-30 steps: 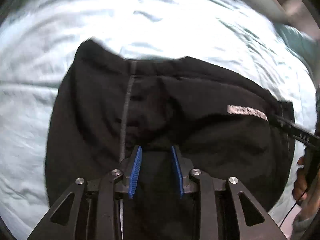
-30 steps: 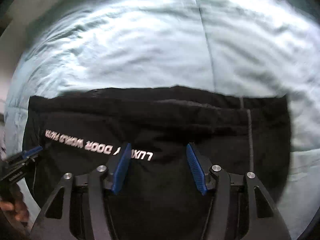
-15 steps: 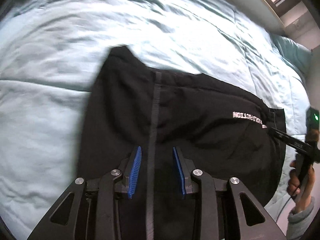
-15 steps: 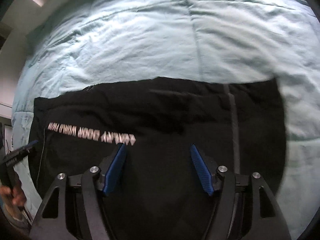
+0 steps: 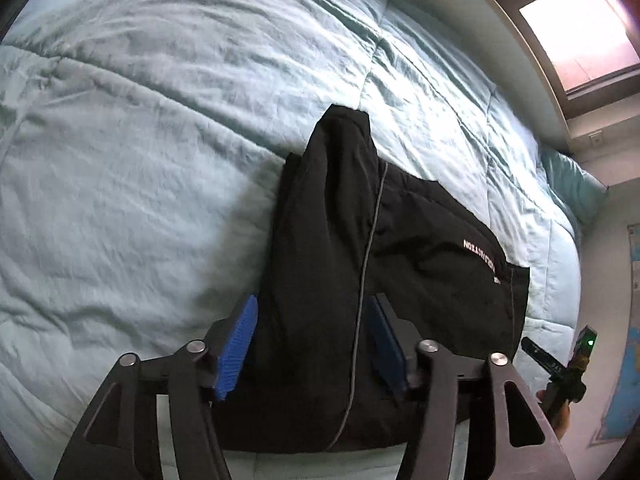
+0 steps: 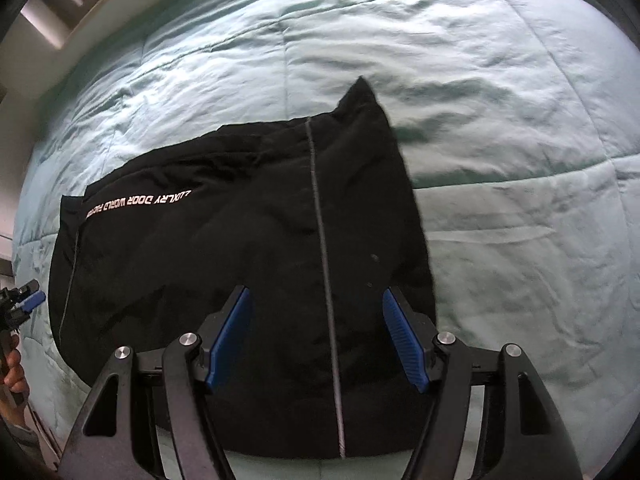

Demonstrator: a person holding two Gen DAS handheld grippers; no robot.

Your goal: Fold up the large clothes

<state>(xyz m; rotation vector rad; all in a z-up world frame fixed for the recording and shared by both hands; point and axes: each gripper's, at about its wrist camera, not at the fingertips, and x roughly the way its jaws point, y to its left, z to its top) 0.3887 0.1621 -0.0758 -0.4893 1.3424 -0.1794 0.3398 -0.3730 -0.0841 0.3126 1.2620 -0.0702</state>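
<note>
Spread across the light teal quilt (image 5: 160, 160) of the bed lies a black garment (image 5: 320, 260), folded into a broad dark shape with one pointed corner (image 6: 362, 96) sticking up toward the far side. A thin grey seam line (image 6: 320, 220) runs lengthwise down the cloth, and white lettering (image 6: 140, 206) reading upside-down in the right wrist view sits near the other end; in the left wrist view only part of that print (image 5: 480, 258) can be read. The fabric shows soft wrinkles near its middle.

Over the near edge of the garment hovers the left tool (image 5: 312, 344), its blue-padded fingers (image 5: 236, 348) parted, the black cloth seen between them. Nothing appears pinched in it, though whether the pads touch the fabric cannot be told. The right tool (image 6: 316, 338) likewise hangs over the garment, its blue pads (image 6: 402, 338) spread wide to either side of the grey seam and gripping nothing.

Each wrist view catches the other tool at its margin: the right tool (image 5: 560, 372) low at the edge beside the garment's lettered end, the left one (image 6: 20, 308) just off the cloth's corner, over the quilt.

Beyond the bed, a window (image 5: 580, 28) glows along the wall, and a teal pillow (image 5: 576, 188) rests at the quilt's far end.
</note>
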